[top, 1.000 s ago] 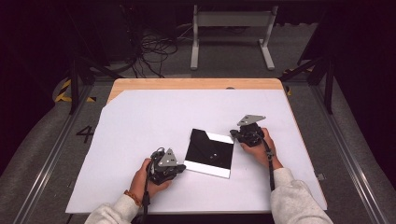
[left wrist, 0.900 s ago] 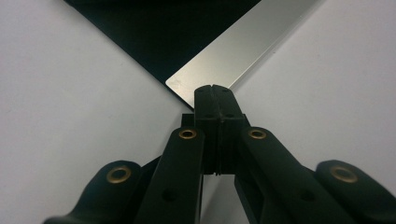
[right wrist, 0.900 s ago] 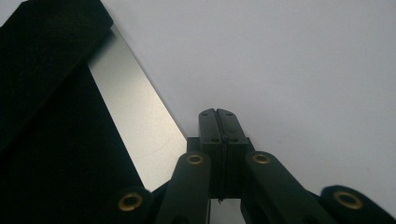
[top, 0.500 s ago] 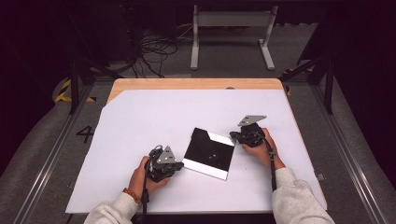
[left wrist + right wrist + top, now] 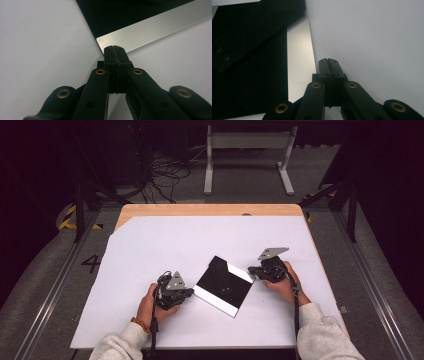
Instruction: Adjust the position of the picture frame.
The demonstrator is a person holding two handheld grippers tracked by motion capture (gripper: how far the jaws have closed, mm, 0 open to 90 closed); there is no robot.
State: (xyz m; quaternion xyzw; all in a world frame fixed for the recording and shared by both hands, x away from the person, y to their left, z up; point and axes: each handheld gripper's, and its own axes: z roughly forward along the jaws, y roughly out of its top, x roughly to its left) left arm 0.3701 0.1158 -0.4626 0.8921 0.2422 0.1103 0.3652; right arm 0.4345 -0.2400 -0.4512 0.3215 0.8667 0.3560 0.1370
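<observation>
A flat square panel [image 5: 222,285] with a glossy black face is seen lying diamond-wise on the bench [image 5: 165,240], nearer the person's edge than the far one. Two of its sides are bordered by pale strips of brushed, silvery metal [image 5: 155,27], smooth and straight-edged, with a sharp corner. A second matte black slab [image 5: 257,27] with two small round holes is shown lying across the panel's dark face in the right gripper view.

The left hand-held gripper [image 5: 182,294] is held just beside the panel's lower left edge; its black jaws are pressed fully together with nothing between them, and its tips [image 5: 115,50] are placed at the metal corner, whether touching cannot be told. The right hand-held gripper [image 5: 257,271] is held at the panel's right corner, its jaws likewise closed together on nothing, beside the silvery strip [image 5: 299,57].

The bench is covered by a smooth, matte white sheet, with a band of pale wood [image 5: 210,210] left bare beyond the panel, along the far edge.
</observation>
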